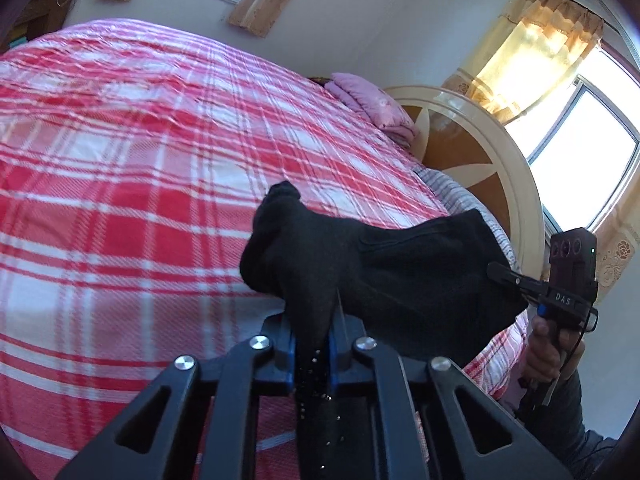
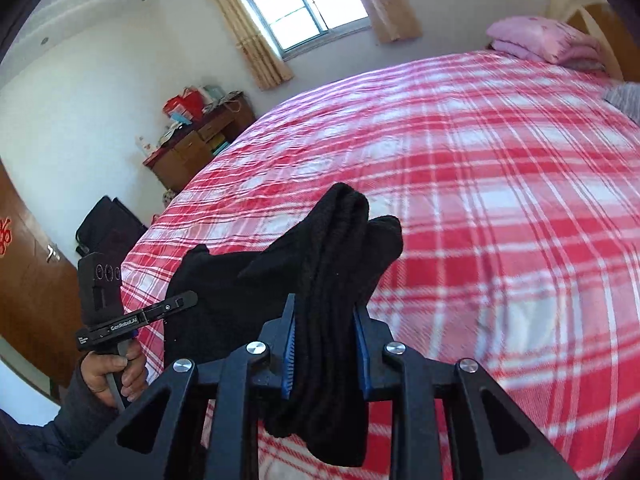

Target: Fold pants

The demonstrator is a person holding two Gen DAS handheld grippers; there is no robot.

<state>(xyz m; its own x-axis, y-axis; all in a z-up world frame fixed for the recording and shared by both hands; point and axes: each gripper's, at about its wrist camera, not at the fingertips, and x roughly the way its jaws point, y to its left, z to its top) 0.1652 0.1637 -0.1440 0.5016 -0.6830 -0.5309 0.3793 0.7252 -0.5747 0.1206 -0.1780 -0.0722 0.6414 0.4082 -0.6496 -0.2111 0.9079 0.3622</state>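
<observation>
The black pants (image 1: 372,264) hang bunched between my two grippers above the red and white plaid bed (image 1: 120,168). My left gripper (image 1: 312,344) is shut on one part of the fabric, which stands up between its blue pads. My right gripper (image 1: 496,270) enters from the right and is shut on the far edge. In the right wrist view my right gripper (image 2: 326,332) is shut on a thick bundle of the pants (image 2: 332,264). My left gripper (image 2: 188,300) holds the other end at the left. The bed (image 2: 500,184) lies below.
A folded pink blanket (image 1: 372,102) lies by the cream and orange headboard (image 1: 472,144). A grey striped cloth (image 1: 452,190) sits at the bed's edge. A wooden dresser (image 2: 192,144) with bags and a black suitcase (image 2: 108,220) stand beyond the bed. Curtained windows (image 2: 308,0) are behind.
</observation>
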